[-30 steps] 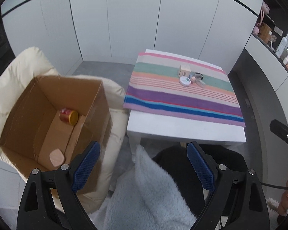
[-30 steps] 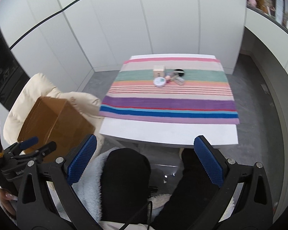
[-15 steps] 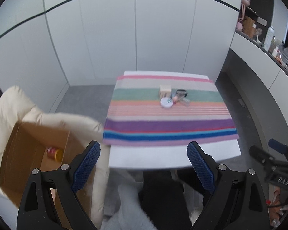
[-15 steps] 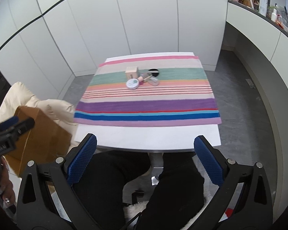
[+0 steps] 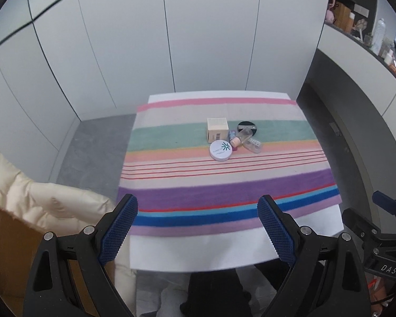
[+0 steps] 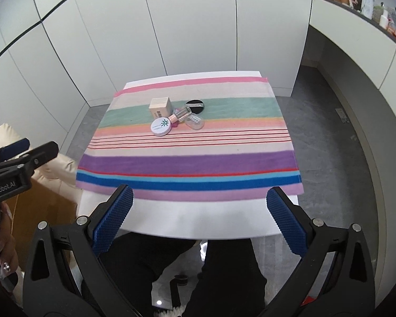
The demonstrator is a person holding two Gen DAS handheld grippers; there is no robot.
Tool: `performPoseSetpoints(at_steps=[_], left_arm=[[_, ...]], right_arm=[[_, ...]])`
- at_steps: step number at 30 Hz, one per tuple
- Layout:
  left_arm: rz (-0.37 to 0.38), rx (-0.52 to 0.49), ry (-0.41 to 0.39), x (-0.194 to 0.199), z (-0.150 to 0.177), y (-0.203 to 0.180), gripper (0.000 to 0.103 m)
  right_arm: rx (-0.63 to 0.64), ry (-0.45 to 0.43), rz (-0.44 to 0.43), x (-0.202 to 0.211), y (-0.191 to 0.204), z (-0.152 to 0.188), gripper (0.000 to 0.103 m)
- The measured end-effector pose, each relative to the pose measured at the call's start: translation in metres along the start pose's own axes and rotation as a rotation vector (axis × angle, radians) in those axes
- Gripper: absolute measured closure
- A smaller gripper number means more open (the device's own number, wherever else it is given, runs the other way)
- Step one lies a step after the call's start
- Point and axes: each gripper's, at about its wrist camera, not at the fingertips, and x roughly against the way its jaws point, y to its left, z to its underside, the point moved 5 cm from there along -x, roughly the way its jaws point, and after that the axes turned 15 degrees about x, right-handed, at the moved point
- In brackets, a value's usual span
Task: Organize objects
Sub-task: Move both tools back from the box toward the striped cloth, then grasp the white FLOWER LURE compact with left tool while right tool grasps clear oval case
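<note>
The left gripper (image 5: 197, 233) is held wide apart, with nothing between its blue pads (image 5: 118, 231) and nothing touched. It is positioned above the near edge of the white table (image 5: 198, 248), over the striped cloth (image 5: 224, 185). The right gripper (image 6: 197, 222) is likewise spread wide and empty, and is positioned above the same near edge, clear of the surface.

The objects to be organized are grouped on the far half of the cloth, well apart from both grippers. A small beige box (image 5: 217, 129) is set at the left of the group. A round white compact (image 5: 221, 150) is placed just in front of the box. A small clear bottle with a pink cap (image 5: 240, 138) is laid on its side to the right of the compact, beside a clear case (image 5: 253, 145). A black round disc (image 5: 247, 126) is located behind the bottle.

A cardboard box (image 5: 5, 253) is seated on a cream padded cushion (image 5: 52, 200) at the left of the table
</note>
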Motion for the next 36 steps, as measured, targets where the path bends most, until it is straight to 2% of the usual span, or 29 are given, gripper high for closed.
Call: performPoseSetpoints(at_steps=[7,13,19,24,31,33,35,36], left_arm=[[-0.013,-0.032,0.024,-0.073,-0.016,-0.011,0.01],[-0.06,-0.086,0.049,-0.157,-0.018,-0.032,0.01],[-0.062,-0.008,0.14,-0.227,-0.017,-0.03,0.01],[-0.049,0.073,0.189,-0.264,-0.023,-0.022,0.01],[-0.034,0.126,0.189,-0.283,-0.029,-0.017,0.011],[-0.025,0.137,0.204,-0.286,-0.028,-0.016,0.011],[-0.012,0.132,0.207,-0.287,-0.026,-0.017,0.011],[-0.005,0.121,0.207,-0.287,-0.025,-0.02,0.011]], right_arm=[[0.004,0.047,-0.012,-0.062,-0.008,-0.022,0.0],[0.054,0.105,-0.012,-0.128,-0.016,-0.037,0.0],[0.078,0.159,-0.001,-0.201,-0.032,-0.045,0.0],[0.1,0.205,0.027,-0.254,-0.039,-0.05,0.0],[0.144,0.112,-0.03,-0.296,-0.026,-0.08,0.001],[0.156,0.116,-0.048,-0.309,-0.02,-0.086,0.002],[0.194,0.107,-0.015,-0.315,-0.014,-0.088,0.009],[0.228,0.082,-0.009,-0.314,-0.01,-0.09,0.024]])
